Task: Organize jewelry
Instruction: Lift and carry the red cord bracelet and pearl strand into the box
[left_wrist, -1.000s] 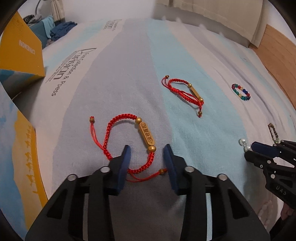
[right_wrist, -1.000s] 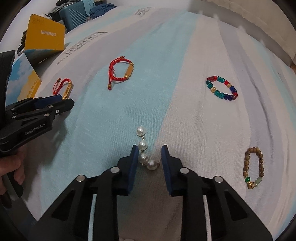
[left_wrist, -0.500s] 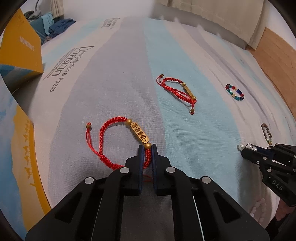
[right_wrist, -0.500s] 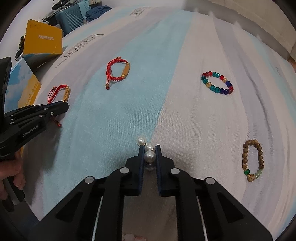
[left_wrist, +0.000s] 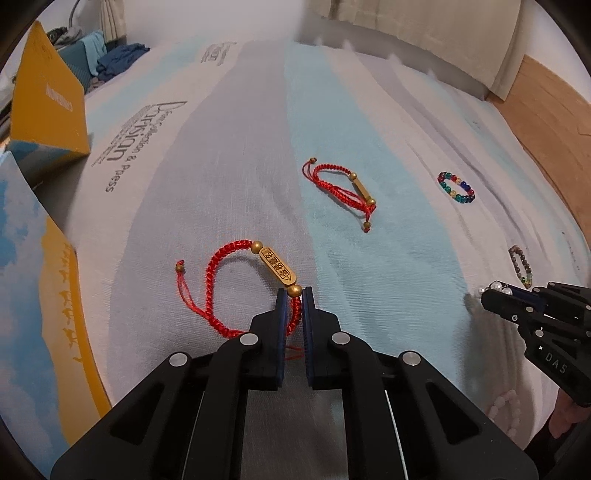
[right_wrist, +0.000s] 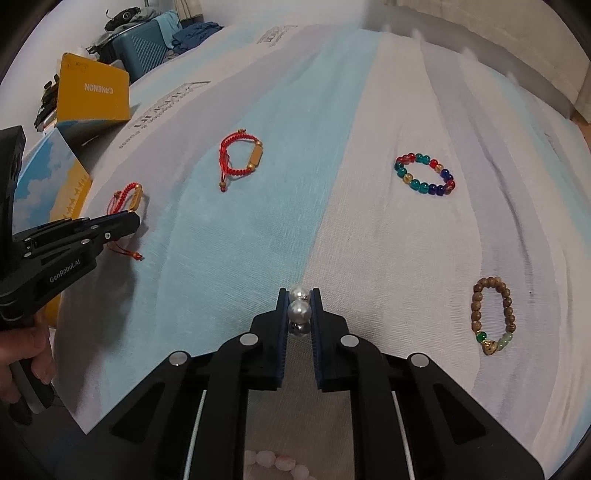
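Lengthwise, pearl strand (right_wrist: 298, 306) along right gripper (right_wrist: 299, 297) fingers, pointing forward.

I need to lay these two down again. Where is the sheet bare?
Bare: the blue stripe between the far red bracelet and the coloured bead bracelet. Crowded: the left edge by the yellow boxes, and beside the wooden bead bracelet.

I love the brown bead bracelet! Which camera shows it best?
The right wrist view: the wooden bead bracelet lies whole and clear, green beads and gold charm showing. In the left wrist view it is small and far at the edge.
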